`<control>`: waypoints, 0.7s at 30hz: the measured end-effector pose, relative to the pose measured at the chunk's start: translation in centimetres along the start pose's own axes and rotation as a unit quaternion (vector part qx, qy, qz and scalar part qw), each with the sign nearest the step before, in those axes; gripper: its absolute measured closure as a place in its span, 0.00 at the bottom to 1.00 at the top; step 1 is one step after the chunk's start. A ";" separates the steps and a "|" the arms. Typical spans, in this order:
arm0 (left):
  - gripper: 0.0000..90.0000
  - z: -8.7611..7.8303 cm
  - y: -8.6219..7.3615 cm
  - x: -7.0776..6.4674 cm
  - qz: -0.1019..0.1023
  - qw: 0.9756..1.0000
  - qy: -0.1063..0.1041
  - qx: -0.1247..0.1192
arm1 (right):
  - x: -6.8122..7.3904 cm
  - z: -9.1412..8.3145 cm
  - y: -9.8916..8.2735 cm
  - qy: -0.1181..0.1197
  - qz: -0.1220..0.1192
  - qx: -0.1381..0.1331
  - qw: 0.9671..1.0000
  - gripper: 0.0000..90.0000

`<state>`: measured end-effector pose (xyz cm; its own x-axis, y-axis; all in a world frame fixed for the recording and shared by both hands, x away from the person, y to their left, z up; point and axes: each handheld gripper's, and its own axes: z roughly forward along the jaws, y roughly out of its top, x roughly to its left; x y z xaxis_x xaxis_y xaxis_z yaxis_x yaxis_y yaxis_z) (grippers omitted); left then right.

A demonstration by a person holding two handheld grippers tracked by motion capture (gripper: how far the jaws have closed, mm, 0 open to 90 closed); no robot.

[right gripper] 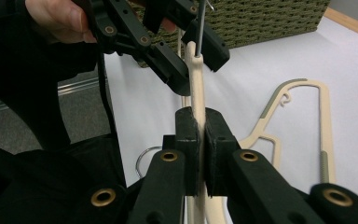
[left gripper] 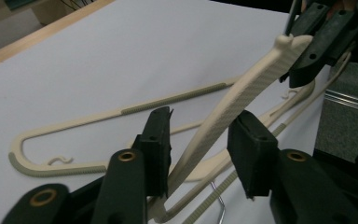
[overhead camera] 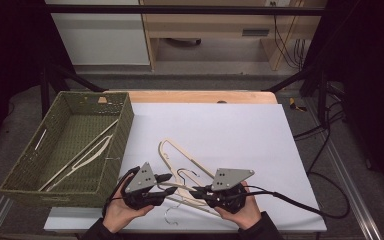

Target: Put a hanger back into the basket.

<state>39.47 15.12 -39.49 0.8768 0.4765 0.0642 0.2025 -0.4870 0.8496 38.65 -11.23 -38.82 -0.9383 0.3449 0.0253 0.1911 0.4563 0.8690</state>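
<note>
Cream plastic hanger is pinched by the right gripper. Its arm runs slantwise between the spread jaws of the left gripper, nearer the left pad.

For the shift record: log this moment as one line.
right gripper: shut on raised hanger | left gripper: jaws astride its arm, gap on one side | hanger on table: flat | basket: holds a hanger

Your left claw straddles a raised cream hanger, jaws not yet pinching; another hanger lies on the desk.
</note>
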 end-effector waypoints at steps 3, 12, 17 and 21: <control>0.71 0.0 0.1 -0.3 0.010 1.000 0.002 0.011 | -0.1 0.0 0.0 0.003 0.000 0.007 1.000 0.96; 0.86 -0.1 0.3 -0.9 0.014 0.999 -0.016 0.025 | -0.6 -0.2 -0.2 -0.042 -0.004 -0.008 0.999 0.82; 0.92 -0.1 0.5 -1.5 0.015 0.999 -0.031 0.026 | -0.7 -0.3 -0.3 -0.067 -0.008 -0.021 0.998 0.68; 0.95 -0.1 0.5 -1.7 0.008 0.999 -0.045 0.017 | -0.8 -0.6 -0.3 -0.080 -0.007 -0.026 0.996 0.61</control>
<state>37.99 14.13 -39.06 0.9155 0.4015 0.0279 0.2021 -0.5185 0.8308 39.22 -12.13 -38.85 -0.8819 0.4673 -0.0624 0.1593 0.4199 0.8935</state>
